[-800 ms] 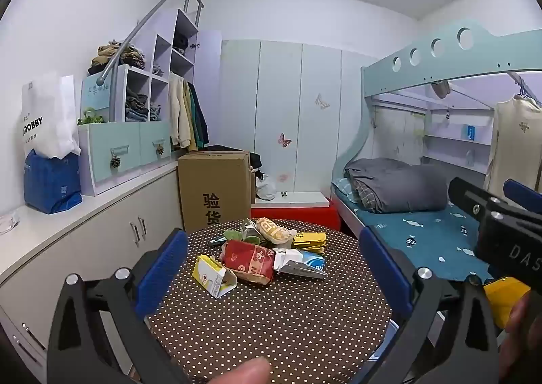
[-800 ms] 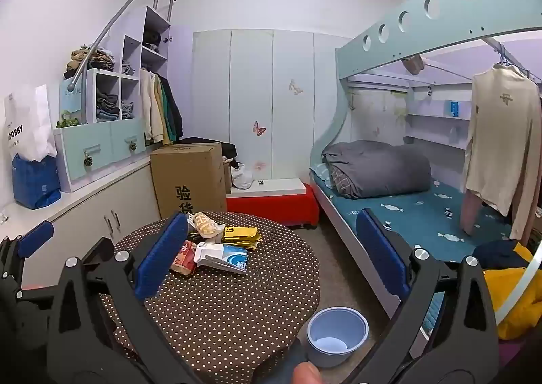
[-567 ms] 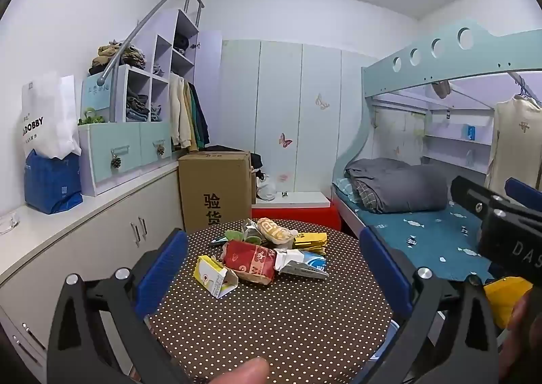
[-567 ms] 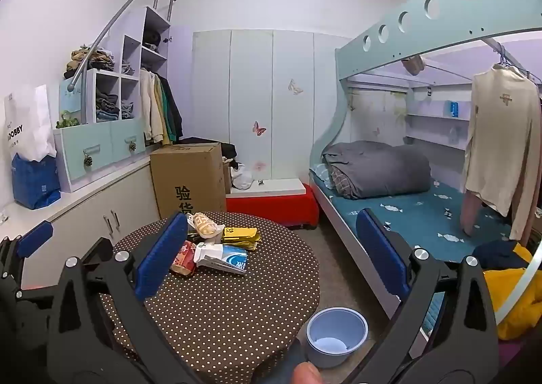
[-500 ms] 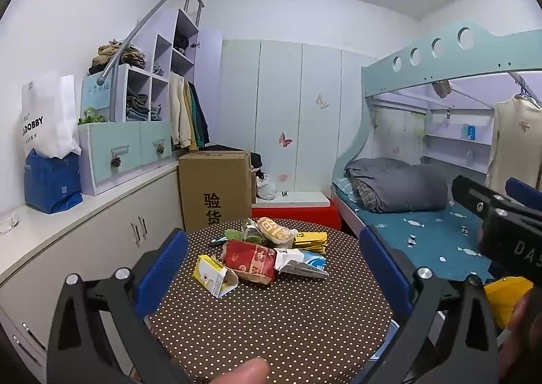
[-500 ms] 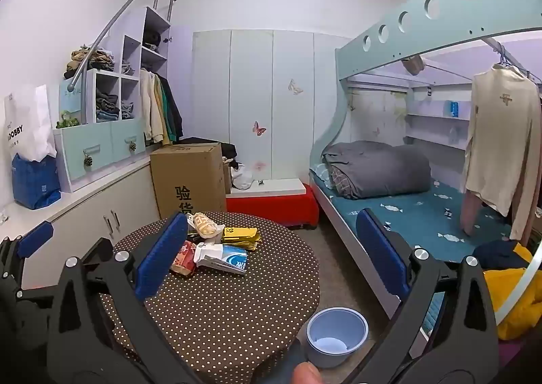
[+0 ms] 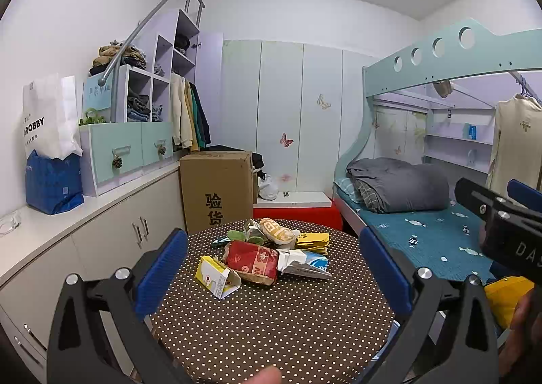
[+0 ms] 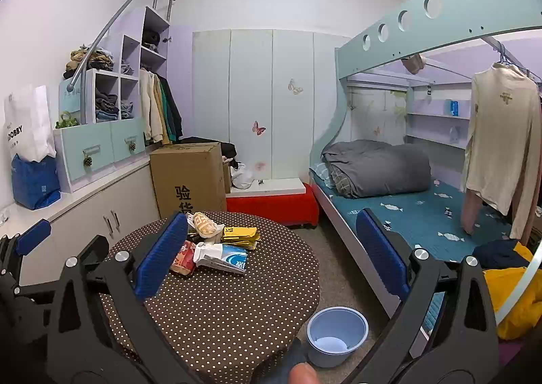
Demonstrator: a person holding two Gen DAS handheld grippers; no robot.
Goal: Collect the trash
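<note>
A pile of trash lies on the far half of a round brown polka-dot table (image 7: 271, 323): a red snack bag (image 7: 252, 261), a yellow-white carton (image 7: 216, 277), a white-blue wrapper (image 7: 305, 263), a yellow packet (image 7: 313, 240) and a beige bag (image 7: 276, 229). The pile also shows in the right wrist view, with the white-blue wrapper (image 8: 222, 257) nearest. My left gripper (image 7: 271, 265) is open and empty, short of the pile. My right gripper (image 8: 267, 255) is open and empty, above the table's right side. A light blue bin (image 8: 337, 335) stands on the floor right of the table.
A cardboard box (image 7: 216, 190) stands behind the table, a white cabinet run (image 7: 101, 231) along the left wall, a bunk bed (image 7: 423, 214) on the right. A red platform (image 8: 271, 204) sits by the wardrobe. A yellow garment (image 8: 515, 296) lies at the right.
</note>
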